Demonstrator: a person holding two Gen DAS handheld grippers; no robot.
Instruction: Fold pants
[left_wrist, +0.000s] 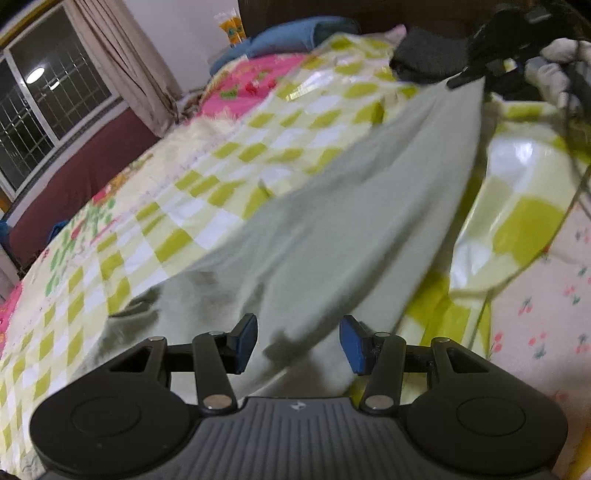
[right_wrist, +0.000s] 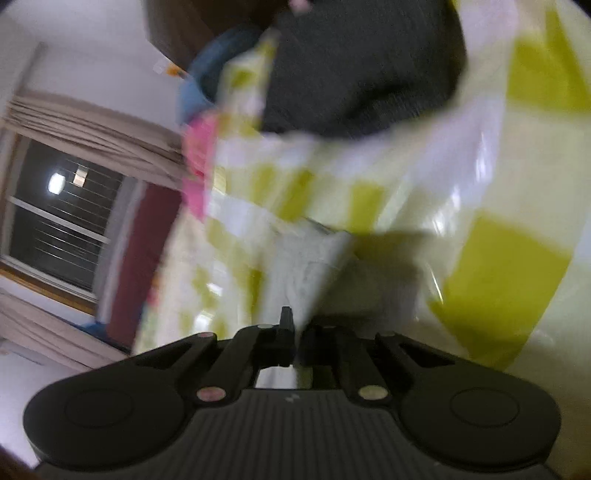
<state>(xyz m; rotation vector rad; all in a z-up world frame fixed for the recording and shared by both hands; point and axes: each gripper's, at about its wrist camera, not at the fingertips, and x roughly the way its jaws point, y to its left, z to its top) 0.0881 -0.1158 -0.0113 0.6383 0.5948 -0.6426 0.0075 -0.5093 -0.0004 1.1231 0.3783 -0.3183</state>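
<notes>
The right hand-held gripper (right_wrist: 295, 332) is pinching the far hem of the pale sage-green soft cotton pants (left_wrist: 354, 206), its jaws closed tight on a thin edge of cloth. The left hand-held gripper (left_wrist: 298, 341) is hovering over the near end with its blue-padded jaws standing about half open and gripping nothing, though fabric is lying under the gap.

To do this step well, I judge the right hand should be keeping the hem taut and low while carrying it toward the near end, and the left should be closing on the waist to anchor it (a loose anchor would likely let the whole leg drag).

The pants are lying stretched along the yellow-and-white checked glossy bedspread (left_wrist: 236, 155), mostly smooth, rumpled near the left gripper.
</notes>
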